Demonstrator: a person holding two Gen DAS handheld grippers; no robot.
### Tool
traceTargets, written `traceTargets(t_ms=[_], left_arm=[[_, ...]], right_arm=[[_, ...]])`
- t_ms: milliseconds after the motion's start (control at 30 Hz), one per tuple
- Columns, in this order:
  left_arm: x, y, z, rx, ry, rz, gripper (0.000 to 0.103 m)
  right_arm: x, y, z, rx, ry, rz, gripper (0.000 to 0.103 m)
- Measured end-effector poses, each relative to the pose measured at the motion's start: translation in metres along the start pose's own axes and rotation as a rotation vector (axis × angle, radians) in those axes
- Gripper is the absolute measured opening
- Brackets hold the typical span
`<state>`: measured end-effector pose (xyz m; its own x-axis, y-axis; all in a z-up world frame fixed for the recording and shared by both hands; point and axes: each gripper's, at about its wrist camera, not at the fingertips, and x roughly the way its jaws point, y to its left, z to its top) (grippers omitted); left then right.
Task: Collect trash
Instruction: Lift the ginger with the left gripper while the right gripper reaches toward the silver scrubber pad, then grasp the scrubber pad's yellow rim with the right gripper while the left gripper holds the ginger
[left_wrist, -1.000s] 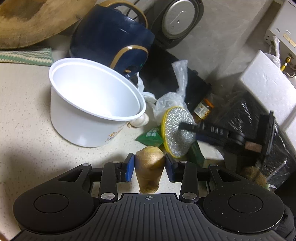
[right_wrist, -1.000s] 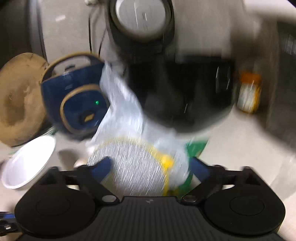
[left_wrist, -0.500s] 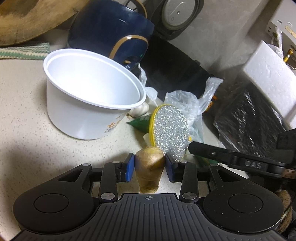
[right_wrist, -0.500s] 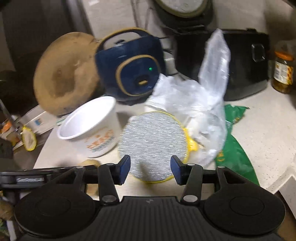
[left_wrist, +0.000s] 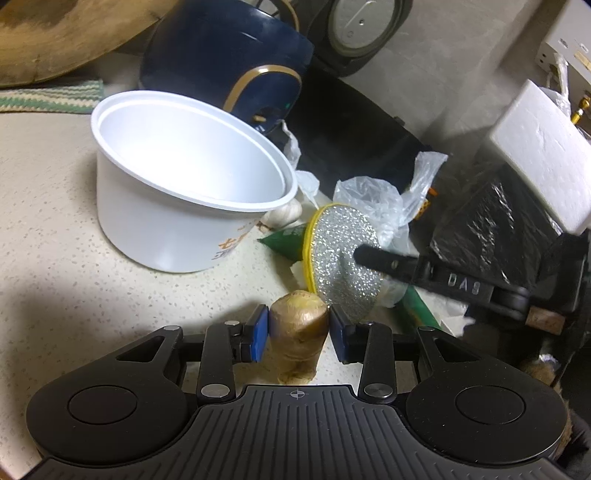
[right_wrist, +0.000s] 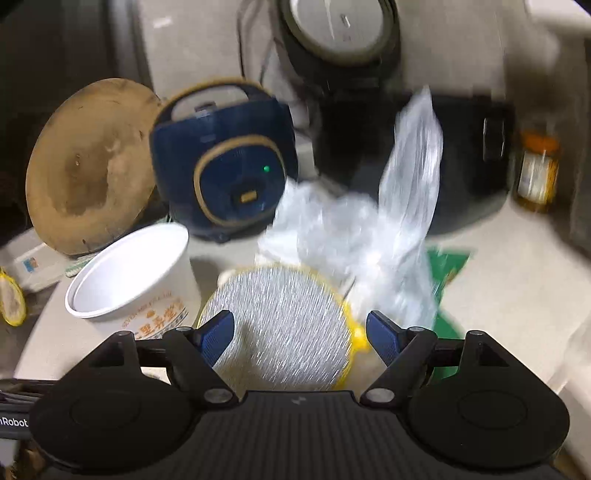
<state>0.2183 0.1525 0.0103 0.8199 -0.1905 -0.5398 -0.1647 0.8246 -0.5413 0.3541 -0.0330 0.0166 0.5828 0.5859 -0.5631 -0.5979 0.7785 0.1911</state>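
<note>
cluttered speckled counter. left view: left gripper pinches a ginger piece; the glittery disc sits at one o'clock. right view: right gripper, jaws just opened wide, straddles the disc dead ahead, nearer.

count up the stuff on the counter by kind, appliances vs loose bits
appliances: 3 (blue cooker, grey-lidded cooker, black box appliance)
containers: 2 (white tub, jar)
loose bits: 5 (ginger, garlic, round scrubber, clear bag, green wrapper)
total: 10

Counter left open; white bowl blocks centre.
</note>
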Motion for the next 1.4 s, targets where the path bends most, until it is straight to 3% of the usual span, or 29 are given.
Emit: traceTargets(t_ms=[67, 133, 300, 500, 700, 767, 833, 900, 1033, 1100, 1133, 1167, 1200, 1233, 1400], left_arm=[[-0.001, 0.000, 0.000, -0.003, -0.002, 0.001, 0.040], [-0.001, -0.001, 0.000, 0.002, -0.002, 0.000, 0.040], [0.000, -0.002, -0.001, 0.009, 0.000, 0.001, 0.040], [0.002, 0.000, -0.001, 0.003, 0.005, 0.009, 0.040], [0.006, -0.001, -0.004, 0.014, 0.024, 0.015, 0.040], [0.007, 0.000, -0.004, 0.012, 0.025, 0.015, 0.040], [0.007, 0.001, -0.004, 0.005, 0.026, 0.013, 0.040], [0.007, 0.002, -0.004, 0.000, 0.027, 0.013, 0.040], [0.007, 0.003, -0.003, -0.008, 0.028, 0.010, 0.040], [0.007, 0.004, -0.003, -0.011, 0.028, 0.009, 0.040], [0.006, 0.004, -0.003, -0.011, 0.028, 0.011, 0.040], [0.006, 0.004, -0.003, -0.011, 0.026, 0.014, 0.040], [0.006, 0.004, -0.003, -0.012, 0.025, 0.014, 0.040], [0.006, 0.004, -0.003, -0.012, 0.024, 0.013, 0.040], [0.005, 0.005, -0.001, -0.013, 0.009, 0.031, 0.040]], right_arm=[[0.003, -0.004, -0.005, 0.034, 0.030, 0.036, 0.072], [0.001, -0.003, -0.012, 0.020, 0.056, 0.050, 0.034], [-0.017, -0.004, -0.026, 0.022, 0.100, 0.065, 0.011], [-0.051, -0.008, -0.034, -0.004, 0.060, 0.062, 0.011], [-0.057, -0.019, -0.029, 0.009, 0.014, 0.057, 0.013], [-0.051, -0.023, -0.025, 0.053, 0.008, 0.089, 0.025], [-0.042, -0.023, -0.022, 0.077, 0.002, 0.102, 0.049], [-0.031, -0.022, -0.018, 0.093, -0.008, 0.092, 0.060], [-0.005, -0.022, -0.009, 0.152, 0.004, 0.097, 0.064], [0.008, -0.022, -0.008, 0.190, 0.039, 0.134, 0.064], [0.012, -0.021, -0.009, 0.202, 0.056, 0.153, 0.058], [0.014, -0.020, -0.011, 0.201, 0.072, 0.176, 0.051], [0.013, -0.017, -0.012, 0.187, 0.080, 0.187, 0.034], [0.012, -0.014, -0.014, 0.167, 0.085, 0.193, 0.030], [-0.018, -0.010, -0.020, 0.107, 0.051, 0.195, 0.023]])
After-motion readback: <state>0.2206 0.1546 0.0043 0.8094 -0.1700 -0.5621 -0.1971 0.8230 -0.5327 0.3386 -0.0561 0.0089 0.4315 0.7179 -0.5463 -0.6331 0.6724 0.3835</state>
